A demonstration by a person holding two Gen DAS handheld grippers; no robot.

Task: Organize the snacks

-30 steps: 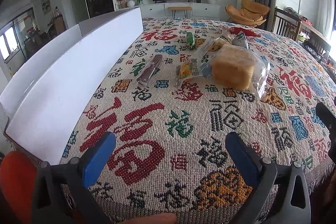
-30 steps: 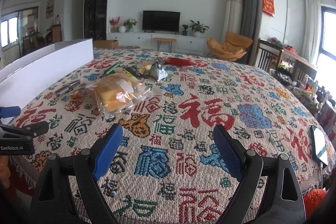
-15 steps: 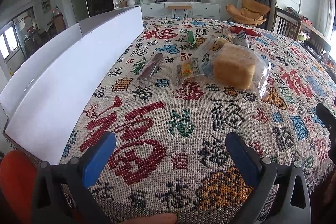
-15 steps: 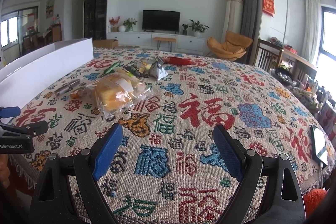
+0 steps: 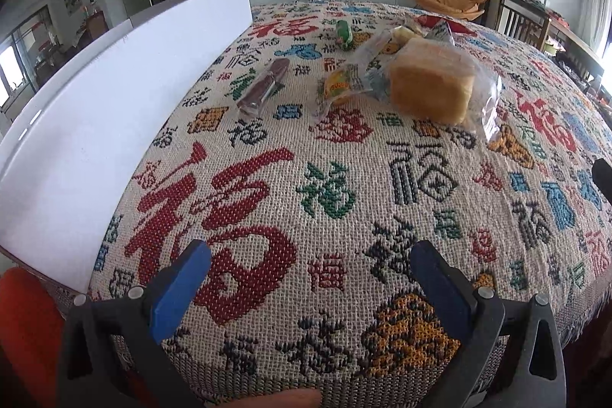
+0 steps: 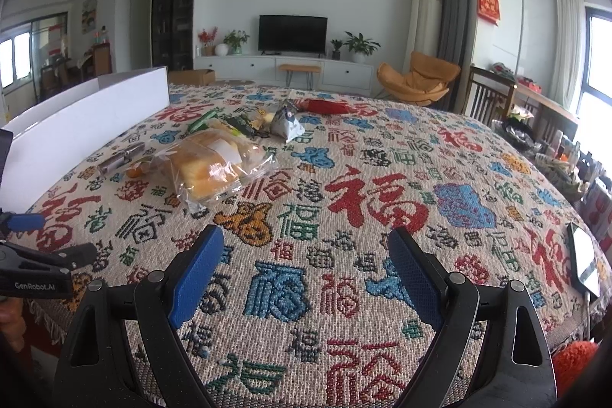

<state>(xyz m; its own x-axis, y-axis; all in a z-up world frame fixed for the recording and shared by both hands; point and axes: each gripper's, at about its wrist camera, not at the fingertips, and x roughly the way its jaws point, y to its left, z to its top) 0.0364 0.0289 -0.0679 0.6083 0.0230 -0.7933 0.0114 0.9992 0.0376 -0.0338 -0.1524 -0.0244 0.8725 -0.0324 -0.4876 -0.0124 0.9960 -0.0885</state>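
Both grippers are wide open and hold nothing. The left gripper (image 5: 306, 278) and the right gripper (image 6: 306, 268) hang over the near edge of the desk (image 6: 382, 293). The bread bag (image 5: 432, 85) lies far ahead with the other snacks, right of the white box (image 5: 95, 125). I think it is best to reach slowly and pinch the bag gently, so the soft bread does not squash.
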